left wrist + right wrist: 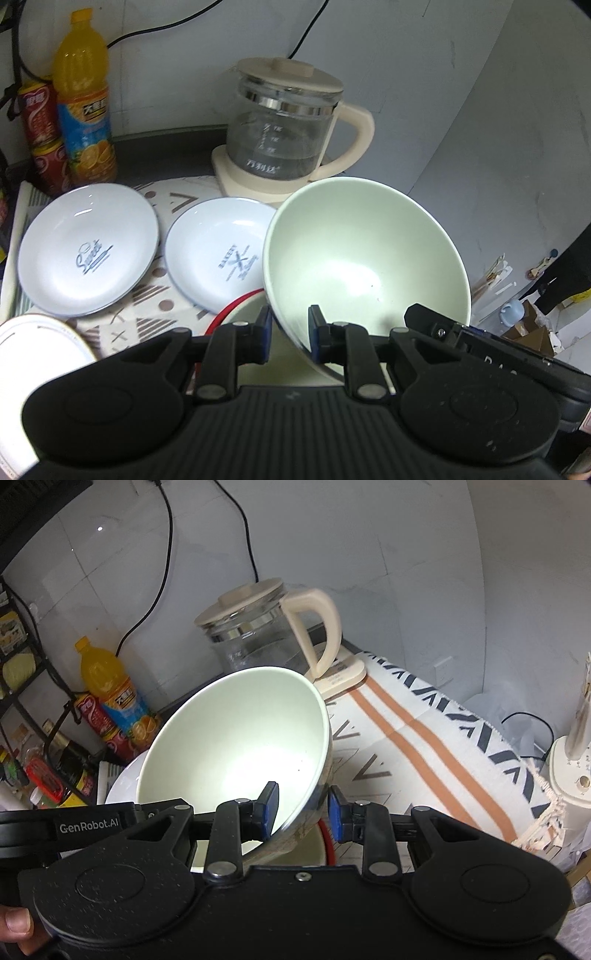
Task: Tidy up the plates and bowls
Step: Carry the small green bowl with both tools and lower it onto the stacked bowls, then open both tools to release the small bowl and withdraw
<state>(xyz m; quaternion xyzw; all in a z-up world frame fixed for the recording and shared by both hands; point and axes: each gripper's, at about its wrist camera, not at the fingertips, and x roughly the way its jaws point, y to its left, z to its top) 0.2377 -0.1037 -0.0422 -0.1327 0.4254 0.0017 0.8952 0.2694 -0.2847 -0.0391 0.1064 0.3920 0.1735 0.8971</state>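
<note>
Between both grippers, left (289, 334) and right (303, 808), clamped on opposite rims, tilts a pale green bowl (364, 258), kettle (286, 125) at twelve o'clock.

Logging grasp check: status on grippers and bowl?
Left gripper and right gripper both shut on pale green bowl rim, tilted. Red-rimmed bowl directly beneath.

Your left gripper (290, 334) and right gripper (303, 806) each pinch the rim of the tilted bowl (365, 254) between blue pads, facing each other from opposite sides, with your thumb (14, 921) on the right handle.
</note>
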